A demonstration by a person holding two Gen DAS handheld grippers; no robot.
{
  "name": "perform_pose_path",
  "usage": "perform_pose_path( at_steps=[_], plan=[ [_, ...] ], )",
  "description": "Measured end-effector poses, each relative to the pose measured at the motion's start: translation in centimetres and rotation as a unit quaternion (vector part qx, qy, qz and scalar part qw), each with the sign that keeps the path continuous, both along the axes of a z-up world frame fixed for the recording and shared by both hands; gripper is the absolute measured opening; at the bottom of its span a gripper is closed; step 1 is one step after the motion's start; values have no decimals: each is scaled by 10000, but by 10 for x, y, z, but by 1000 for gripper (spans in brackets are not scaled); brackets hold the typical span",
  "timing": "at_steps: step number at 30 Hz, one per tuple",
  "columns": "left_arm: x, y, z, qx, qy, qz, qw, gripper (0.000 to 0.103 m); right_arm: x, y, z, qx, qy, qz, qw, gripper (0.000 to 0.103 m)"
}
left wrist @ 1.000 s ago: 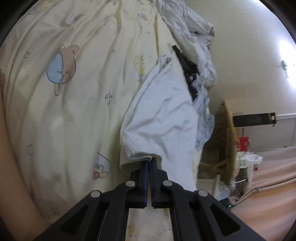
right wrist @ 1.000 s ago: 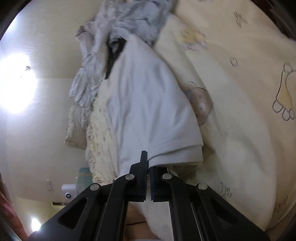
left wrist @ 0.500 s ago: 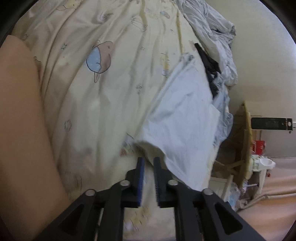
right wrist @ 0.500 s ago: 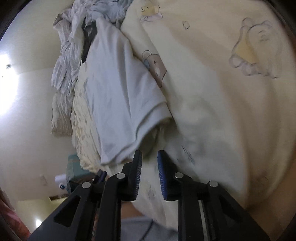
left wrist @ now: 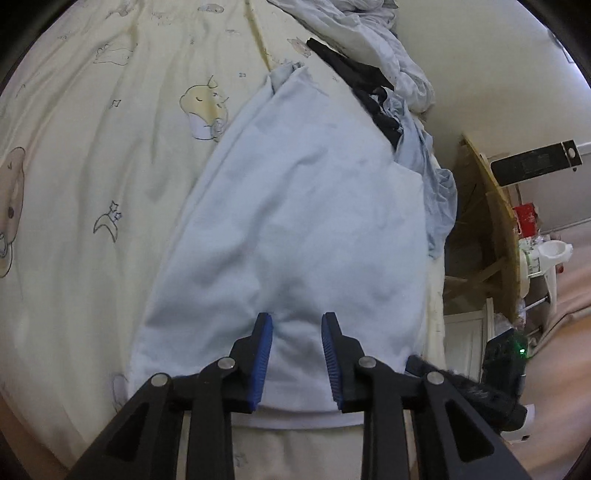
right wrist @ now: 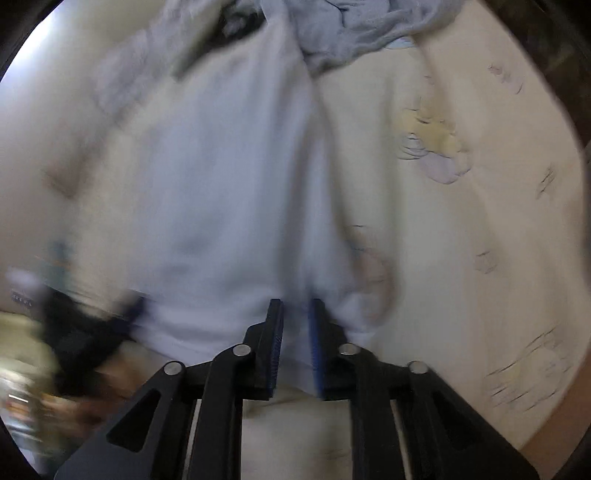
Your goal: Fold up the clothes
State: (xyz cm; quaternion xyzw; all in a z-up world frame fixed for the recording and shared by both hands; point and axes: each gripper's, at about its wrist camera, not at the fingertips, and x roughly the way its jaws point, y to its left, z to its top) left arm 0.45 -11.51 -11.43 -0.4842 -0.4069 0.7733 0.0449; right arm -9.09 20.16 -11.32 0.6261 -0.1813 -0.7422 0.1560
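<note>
- My left tool (left wrist: 297, 318) stands wide, its blue pads (left wrist: 263, 354) apart and empty, just over the near hem of the pale blue shirt (left wrist: 306, 206).
- The shirt lies flat and lengthwise on the bed, on a cream sheet (left wrist: 92, 166) printed with small cartoon figures, running away from me toward the far end.
- Past its far end a black garment (left wrist: 354, 74) and a heap of rumpled grey-white cloth (left wrist: 373, 29) lie against it.
- My right tool (right wrist: 296, 306) is narrower, still parted, with a ridge of the shirt (right wrist: 221, 177) between the pads; the view is blurred, so I cannot tell whether they touch the cloth.
- In the left wrist view, a wooden table (left wrist: 495, 221) stands beside the bed.
</note>
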Motion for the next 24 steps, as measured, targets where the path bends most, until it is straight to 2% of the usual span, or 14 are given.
perform_pose_path(
  at_steps=[2, 5, 6, 9, 11, 13, 15, 17, 20, 21, 22, 24],
  plan=[
    [9, -7, 0, -48, 4, 29, 10000, 28, -7, -6, 1, 325, 114, 173, 9993, 0],
    [20, -15, 2, -121, -65, 174, 9998, 28, 6, -8, 16, 781, 280, 308, 9961, 0],
    [22, -17, 4, -76, -34, 227, 9997, 28, 9, -7, 20, 808, 237, 325, 9959, 5],
    [24, -18, 18, -71, 295, 211, 9993, 33, 3, -8, 38, 640, 359, 422, 9964, 9],
    [11, -7, 32, -376, 561, -39, 9977, 33, -8, -16, 52, 645, 620, 587, 9943, 11],
    [-5, 8, 42, -898, 677, -416, 9928, 35, -23, -29, 65, 751, 944, 796, 9895, 20],
    [-24, 28, 48, -1516, 735, -890, 9817, 37, -36, -47, 66, 850, 1202, 954, 9845, 31],
    [-38, 44, 50, -2085, 766, -1155, 9681, 39, -50, -64, 67, 949, 1459, 1112, 9784, 40],
    [-55, 65, 51, -2896, 799, -1446, 9428, 49, -68, -103, 63, 1256, 1857, 1467, 9634, 72],
    [-60, 69, 48, -3089, 730, -1473, 9368, 54, -70, -117, 60, 1356, 1928, 1593, 9587, 75],
    [-65, 70, 43, -3222, 597, -1446, 9336, 68, -72, -125, 51, 1482, 1955, 1743, 9536, 75],
    [-73, 69, 24, -3462, 88, -1382, 9279, 71, -74, -137, 37, 1712, 1986, 2015, 9438, 75]
  ],
)
